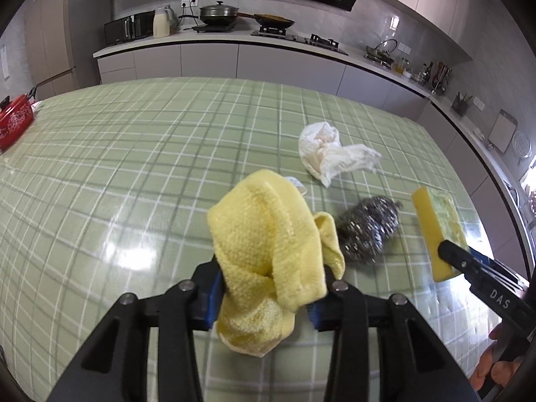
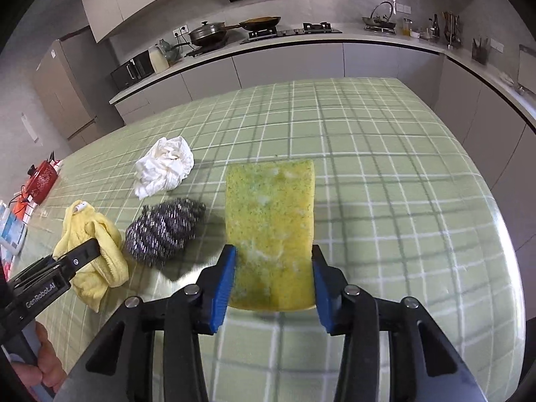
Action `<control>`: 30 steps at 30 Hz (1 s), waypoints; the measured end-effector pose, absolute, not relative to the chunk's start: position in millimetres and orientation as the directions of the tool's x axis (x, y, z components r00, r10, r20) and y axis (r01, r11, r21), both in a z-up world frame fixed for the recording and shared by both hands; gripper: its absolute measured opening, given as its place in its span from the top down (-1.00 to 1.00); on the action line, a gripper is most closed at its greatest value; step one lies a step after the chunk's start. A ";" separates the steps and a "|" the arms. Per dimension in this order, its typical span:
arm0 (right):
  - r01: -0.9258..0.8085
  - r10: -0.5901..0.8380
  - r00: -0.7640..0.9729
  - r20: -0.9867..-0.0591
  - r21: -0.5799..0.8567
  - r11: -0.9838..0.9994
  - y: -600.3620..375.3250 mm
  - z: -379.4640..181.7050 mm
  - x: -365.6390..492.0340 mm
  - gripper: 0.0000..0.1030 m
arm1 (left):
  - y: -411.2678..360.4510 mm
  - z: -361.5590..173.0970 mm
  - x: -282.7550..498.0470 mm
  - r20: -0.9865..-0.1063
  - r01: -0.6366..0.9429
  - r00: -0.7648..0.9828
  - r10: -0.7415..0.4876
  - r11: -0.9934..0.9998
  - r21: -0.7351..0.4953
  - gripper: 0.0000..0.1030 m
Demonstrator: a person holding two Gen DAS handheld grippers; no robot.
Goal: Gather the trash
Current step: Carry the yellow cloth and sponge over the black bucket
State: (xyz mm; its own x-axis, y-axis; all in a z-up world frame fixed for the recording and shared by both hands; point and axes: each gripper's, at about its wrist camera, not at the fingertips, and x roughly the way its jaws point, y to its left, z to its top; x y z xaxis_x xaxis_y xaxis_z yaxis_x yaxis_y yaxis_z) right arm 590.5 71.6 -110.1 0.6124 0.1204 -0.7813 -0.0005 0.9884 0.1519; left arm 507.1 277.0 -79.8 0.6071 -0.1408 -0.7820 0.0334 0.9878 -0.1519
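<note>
My left gripper [image 1: 271,284] is shut on a bunched yellow cloth [image 1: 264,227], whose folds bulge above and below the blue pads. My right gripper [image 2: 273,268] is shut on the near end of a yellow sponge with a green scouring face [image 2: 271,211]; the sponge [image 1: 435,224] points away from me over the table. Between the two lies a steel wool ball [image 1: 368,231] [image 2: 164,227]. Behind it sits a crumpled white paper towel [image 1: 331,154] [image 2: 164,171]. The right wrist view shows the cloth [image 2: 90,234] at the left, with the left gripper's finger [image 2: 83,254] on it.
A green checked tablecloth covers the table [image 1: 134,167]. A red pot [image 1: 15,124] [image 2: 42,179] stands at the far left edge. Kitchen counters with a stove, pans and a microwave run along the back wall. A hand holds each gripper handle.
</note>
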 end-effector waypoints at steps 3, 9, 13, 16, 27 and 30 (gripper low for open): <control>0.002 0.125 0.617 -0.777 0.160 0.987 63.5 -105.0 577.2 0.12 | 270.3 -75.4 495.7 -0.776 0.033 0.615 -0.138 0.988 -0.150 0.20; -0.005 0.130 0.636 -0.761 0.165 0.986 44.6 -91.2 549.1 0.12 | 248.2 -64.0 470.7 -0.760 0.038 0.635 -0.140 0.988 -0.150 0.20; -0.014 0.138 0.648 -0.749 0.170 0.985 25.5 -83.1 527.3 0.12 | 227.6 -57.2 451.4 -0.748 0.046 0.648 -0.143 0.988 -0.149 0.20; -0.019 0.144 0.657 -0.740 0.175 0.984 9.5 -77.5 509.8 0.12 | 211.2 -53.9 436.0 -0.741 0.052 0.656 -0.146 0.988 -0.148 0.20; 0.030 0.123 0.684 -0.719 0.197 0.980 -48.8 -63.2 443.4 0.12 | 150.3 -44.7 397.1 -0.727 0.169 0.648 -0.227 0.974 -0.153 0.20; 0.085 0.085 0.697 -0.712 0.200 0.976 -66.0 -59.9 419.4 0.12 | 132.7 -45.3 389.5 -0.721 0.237 0.636 -0.275 0.959 -0.157 0.20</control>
State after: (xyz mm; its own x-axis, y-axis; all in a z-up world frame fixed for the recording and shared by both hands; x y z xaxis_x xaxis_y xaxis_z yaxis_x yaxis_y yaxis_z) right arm 419.4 -66.0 -59.9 0.6966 0.0849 -0.7124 0.0855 0.9761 0.1999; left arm 389.5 132.7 -45.3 0.6360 -0.2751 -0.7210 0.2370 0.9588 -0.1568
